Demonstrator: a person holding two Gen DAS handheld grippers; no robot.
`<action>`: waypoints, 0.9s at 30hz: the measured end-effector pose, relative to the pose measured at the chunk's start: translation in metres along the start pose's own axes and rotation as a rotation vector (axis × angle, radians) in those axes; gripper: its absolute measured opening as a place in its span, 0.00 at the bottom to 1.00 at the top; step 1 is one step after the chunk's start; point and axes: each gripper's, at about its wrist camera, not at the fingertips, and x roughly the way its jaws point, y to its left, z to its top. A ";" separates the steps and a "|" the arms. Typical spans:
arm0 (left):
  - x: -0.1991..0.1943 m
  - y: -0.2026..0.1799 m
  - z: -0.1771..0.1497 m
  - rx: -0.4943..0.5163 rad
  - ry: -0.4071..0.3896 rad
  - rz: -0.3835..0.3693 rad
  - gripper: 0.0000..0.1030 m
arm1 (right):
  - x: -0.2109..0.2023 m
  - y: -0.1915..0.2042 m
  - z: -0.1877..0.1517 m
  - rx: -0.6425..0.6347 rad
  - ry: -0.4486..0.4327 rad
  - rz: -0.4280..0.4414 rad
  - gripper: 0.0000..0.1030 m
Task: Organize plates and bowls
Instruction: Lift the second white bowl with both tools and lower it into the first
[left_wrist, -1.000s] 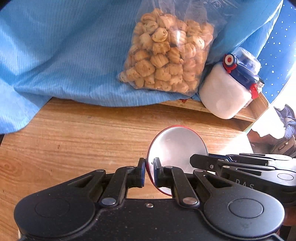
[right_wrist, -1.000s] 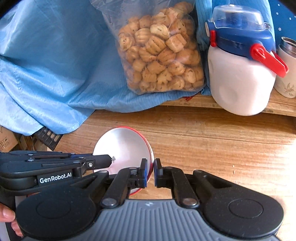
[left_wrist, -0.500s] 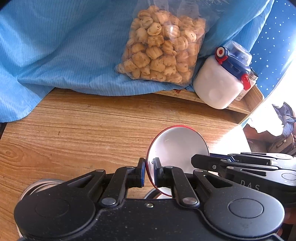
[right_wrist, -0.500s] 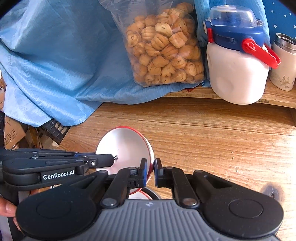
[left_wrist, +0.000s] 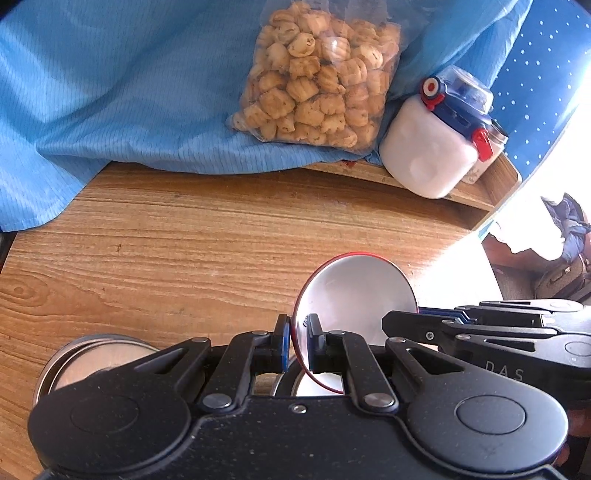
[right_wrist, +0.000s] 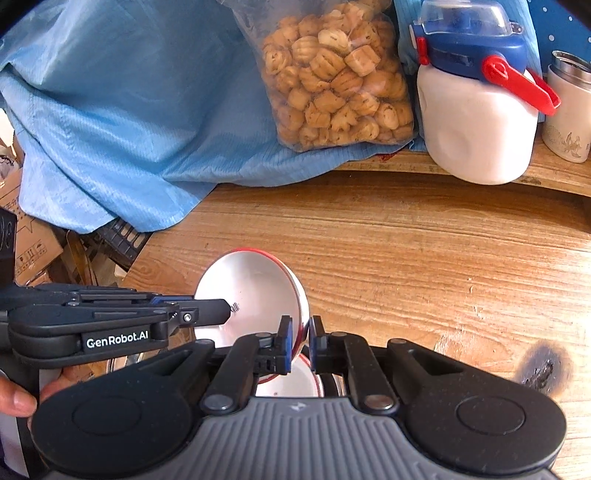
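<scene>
Gripping a red-rimmed bowl (left_wrist: 356, 291) from both sides, I hold it tilted above the wooden table (left_wrist: 207, 236), its pale inside turned toward the cameras. Starting at my far left, a blue cloth (left_wrist: 122, 85) drapes over the back of the table and hangs off its left edge. Near the table's front left edge sits a stack of metal plates (left_wrist: 96, 358), partly hidden behind my left tool's body. My left gripper (left_wrist: 295, 345) comes next: its jaws are clamped on the bowl's rim, one blue pad outside, one inside. Directly beneath the bowl another round dish (right_wrist: 291, 382) lies on the table; I cannot tell whether the two touch. In the right wrist view my right gripper (right_wrist: 301, 343) is closed on the opposite part of the same rim, again with a pad on each face. In that same view the hand (right_wrist: 18, 397) holding the left tool shows at the lower left edge. Further back and to the right, a clear bag of biscuits (right_wrist: 336, 74) leans on the blue cloth. Just beside it stands a white jug with a blue lid and red latch (right_wrist: 480, 107), and at the far right a pale cup with a metal rim (right_wrist: 567, 110).
</scene>
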 end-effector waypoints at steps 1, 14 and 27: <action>0.000 0.000 -0.001 0.002 0.005 -0.001 0.09 | 0.000 0.000 0.000 -0.001 0.005 0.001 0.09; 0.005 -0.003 -0.014 0.018 0.067 -0.021 0.09 | -0.003 -0.004 -0.012 -0.001 0.088 0.015 0.10; 0.010 -0.004 -0.020 0.021 0.113 -0.024 0.09 | 0.001 -0.010 -0.019 0.045 0.149 0.029 0.10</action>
